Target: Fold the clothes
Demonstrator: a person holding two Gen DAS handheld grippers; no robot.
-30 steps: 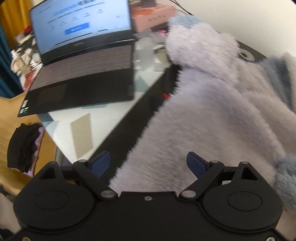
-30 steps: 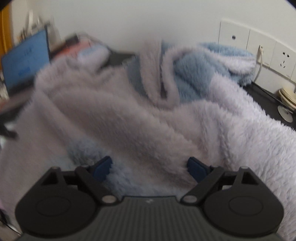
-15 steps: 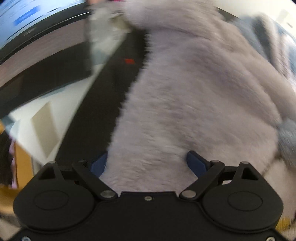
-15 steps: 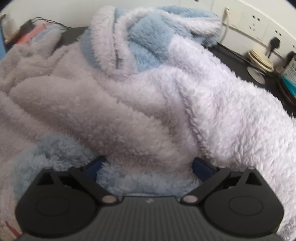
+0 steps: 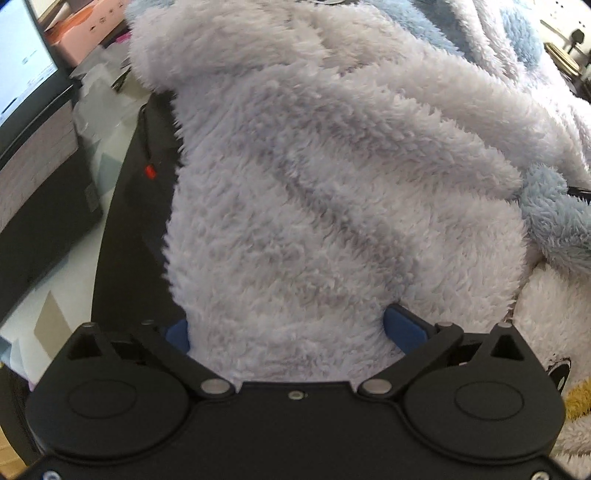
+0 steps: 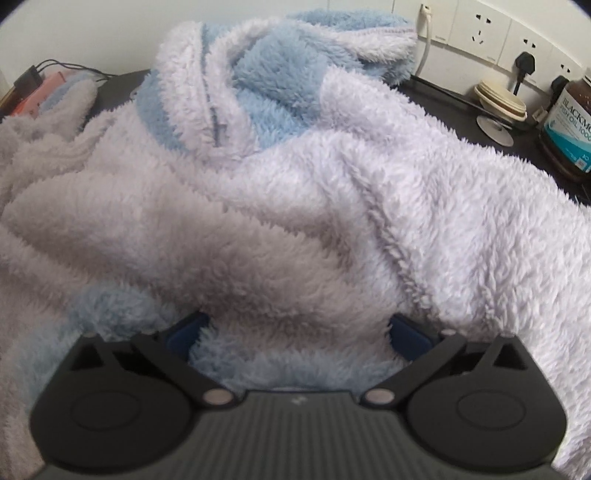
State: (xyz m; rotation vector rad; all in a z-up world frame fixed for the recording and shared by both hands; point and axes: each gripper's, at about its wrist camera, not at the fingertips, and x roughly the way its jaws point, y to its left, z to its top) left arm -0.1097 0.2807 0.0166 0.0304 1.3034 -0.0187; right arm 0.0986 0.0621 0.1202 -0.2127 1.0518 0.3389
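One fleece garment (image 5: pixel 332 192) lies heaped on the dark desk (image 5: pixel 122 229), its pile long, shaggy and soft. Most of it is pale lilac-white; the lining and trim are light blue (image 6: pixel 273 70), with a stitched seam running down one rolled edge. It is bunched in thick rounded folds rather than flat.

The left tool (image 5: pixel 293 328) is black plastic with two blue-tipped fingers; its jaws are opening, spread wide with a lobe of fleece between them, the tips at its sides without squeezing it. The right tool (image 6: pixel 295 332), grey and ribbed on top, stands just as wide and released, a fold of fleece between its two blue tips.

One laptop (image 5: pixel 33 122) sits left of the garment. By the wall stand one brown supplement bottle (image 6: pixel 570 122), a stack of cream discs (image 6: pixel 500 101), and a row of white wall sockets (image 6: pixel 480 33).
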